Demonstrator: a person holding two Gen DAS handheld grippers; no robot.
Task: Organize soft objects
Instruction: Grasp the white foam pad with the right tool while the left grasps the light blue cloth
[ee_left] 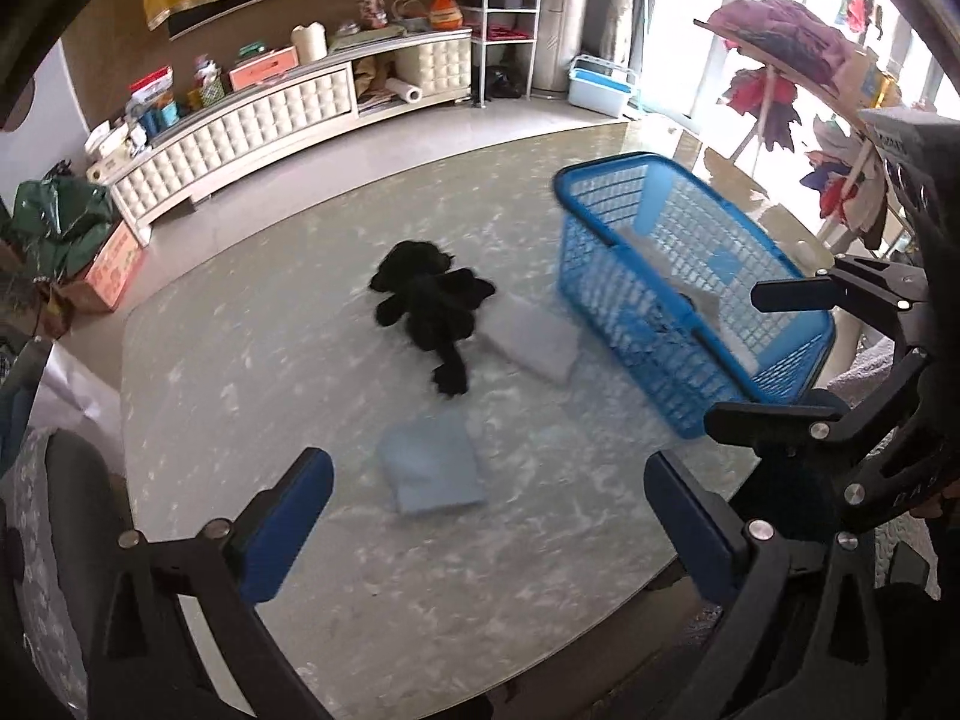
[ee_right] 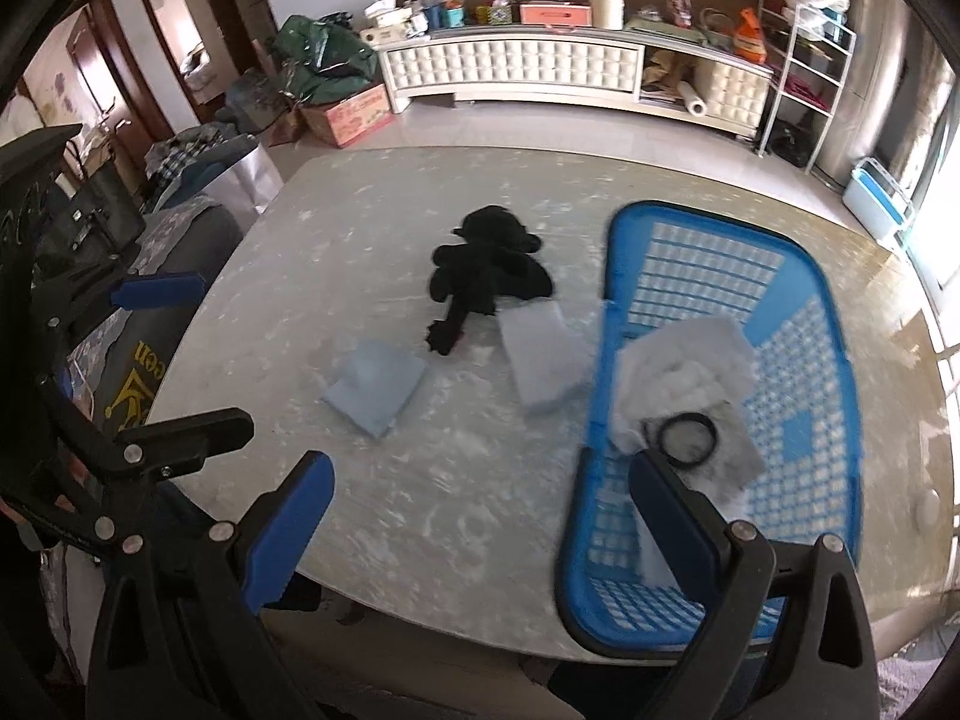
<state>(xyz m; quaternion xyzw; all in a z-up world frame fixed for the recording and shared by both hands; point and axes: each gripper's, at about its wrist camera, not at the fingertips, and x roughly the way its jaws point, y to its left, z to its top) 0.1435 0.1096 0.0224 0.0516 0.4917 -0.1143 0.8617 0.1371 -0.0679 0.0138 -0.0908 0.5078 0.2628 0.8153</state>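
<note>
A black plush toy (ee_left: 429, 312) (ee_right: 486, 276) lies mid-table on the grey marbled table (ee_left: 420, 576). Nearer me lies a light blue folded cloth (ee_left: 429, 462) (ee_right: 375, 384). A pale grey folded cloth (ee_left: 534, 339) (ee_right: 543, 360) rests beside the blue mesh basket (ee_left: 600, 276) (ee_right: 606, 324). Inside the basket are white cloths (ee_right: 684, 360) and a black ring (ee_right: 687, 432). My left gripper (ee_left: 489, 516) (ee_right: 225, 354) hovers open just short of the light blue cloth, empty. My right gripper (ee_right: 486, 522) (ee_left: 735, 357) is open too, its right finger over the basket's near end, holding nothing.
A white quilted cabinet (ee_right: 510, 66) with clutter runs along the far wall, and a cardboard box (ee_right: 354, 114) and green bag sit on the floor at its left end. A white wire rack (ee_right: 804, 60) and a blue bin (ee_left: 600, 84) stand near the window. A patterned chair (ee_left: 36, 540) is at the table's left edge.
</note>
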